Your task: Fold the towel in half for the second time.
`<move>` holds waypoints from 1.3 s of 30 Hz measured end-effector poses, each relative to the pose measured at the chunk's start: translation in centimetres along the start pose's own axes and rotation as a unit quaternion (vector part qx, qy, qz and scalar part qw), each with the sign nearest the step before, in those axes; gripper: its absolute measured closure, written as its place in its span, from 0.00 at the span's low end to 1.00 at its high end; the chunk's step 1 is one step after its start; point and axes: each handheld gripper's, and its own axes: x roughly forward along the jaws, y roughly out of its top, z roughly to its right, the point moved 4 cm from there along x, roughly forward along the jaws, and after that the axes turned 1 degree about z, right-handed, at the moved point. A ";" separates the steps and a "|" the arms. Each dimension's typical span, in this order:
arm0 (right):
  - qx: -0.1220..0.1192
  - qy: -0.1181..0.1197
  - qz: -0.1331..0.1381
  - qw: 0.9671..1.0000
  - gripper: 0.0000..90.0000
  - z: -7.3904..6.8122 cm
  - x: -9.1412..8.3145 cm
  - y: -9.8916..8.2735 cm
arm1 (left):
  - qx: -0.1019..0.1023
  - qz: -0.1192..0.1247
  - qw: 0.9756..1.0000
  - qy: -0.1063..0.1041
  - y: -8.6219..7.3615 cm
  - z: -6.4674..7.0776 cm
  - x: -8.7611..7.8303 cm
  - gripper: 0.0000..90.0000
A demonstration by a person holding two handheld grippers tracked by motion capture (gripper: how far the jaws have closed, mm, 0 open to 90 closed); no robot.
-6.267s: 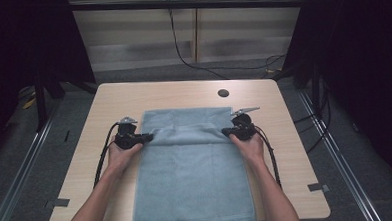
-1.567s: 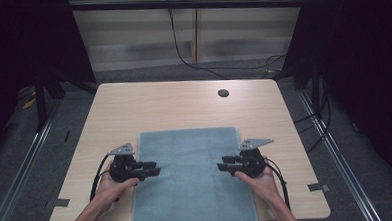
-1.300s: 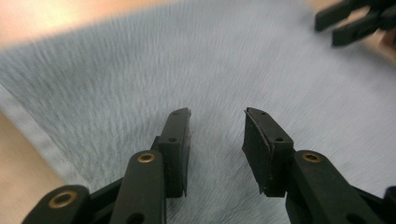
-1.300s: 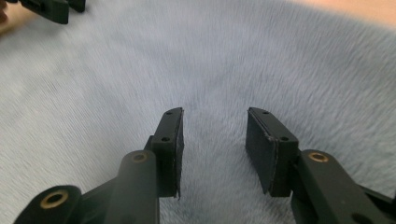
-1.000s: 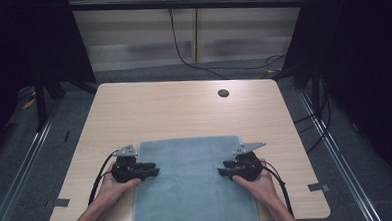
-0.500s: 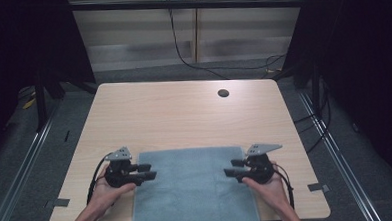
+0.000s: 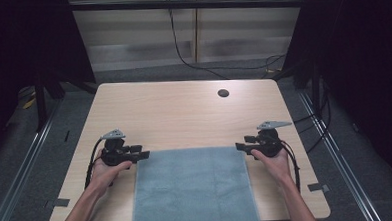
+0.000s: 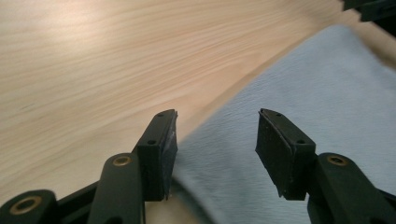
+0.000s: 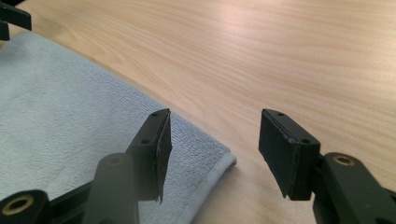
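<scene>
My left tool [image 7: 145, 154] sits at the far-left corner of the grey-blue towel [image 7: 195, 188], jaws apart and just been opening; in the left gripper view [image 8: 215, 140] the towel's corner lies under and between the jaws, but the pads are clear of the cloth, nothing pinched. My right tool [image 7: 239, 147] mirrors it at the far-right corner, jaws likewise spread and just been opening; in the right gripper view [image 9: 212, 140] the towel [image 9: 93, 135] corner lies flat on the wood below the left jaw and the gap, hemmed edge rounded, released. Towel lies flat on the near half of the bench [image 7: 184, 111], its far edge running straight between my two tools, its near end hanging over the bench edge at the bottom of the high view. Surface of the cloth looks smooth, no folds that I can make out. My left hand [image 7: 109, 167] rests on the bench beside the towel's left edge, my right hand [image 7: 271, 157] beside its right edge, both off the cloth. A cable trails back from each tool along my forearms. A small dark round hole [image 7: 223, 93] sits in the far part of the bench, well apart from the towel. Far half of the wood is pale with a light grain.
</scene>
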 end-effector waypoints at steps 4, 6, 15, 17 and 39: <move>-0.002 0.011 -0.019 1.000 0.50 0.0 1.2 -0.7 | 0.008 0.004 1.000 -0.002 0.3 -0.2 0.1 0.51; -0.007 0.016 -0.021 1.000 0.51 -0.3 1.6 -0.7 | 0.006 0.007 1.000 0.000 0.3 -0.3 0.0 0.50; -0.012 0.023 -0.036 0.999 0.56 -0.1 2.6 -1.4 | 0.020 -0.016 1.000 -0.016 -1.2 -0.1 0.7 0.51; -0.013 0.023 -0.035 0.999 0.63 -0.2 2.7 -1.4 | 0.027 -0.018 0.999 -0.011 -1.3 -0.1 0.5 0.57; -0.035 0.016 0.046 0.998 0.92 -0.2 -0.4 5.4 | 0.045 0.066 0.997 -0.006 7.4 -0.2 -0.7 0.92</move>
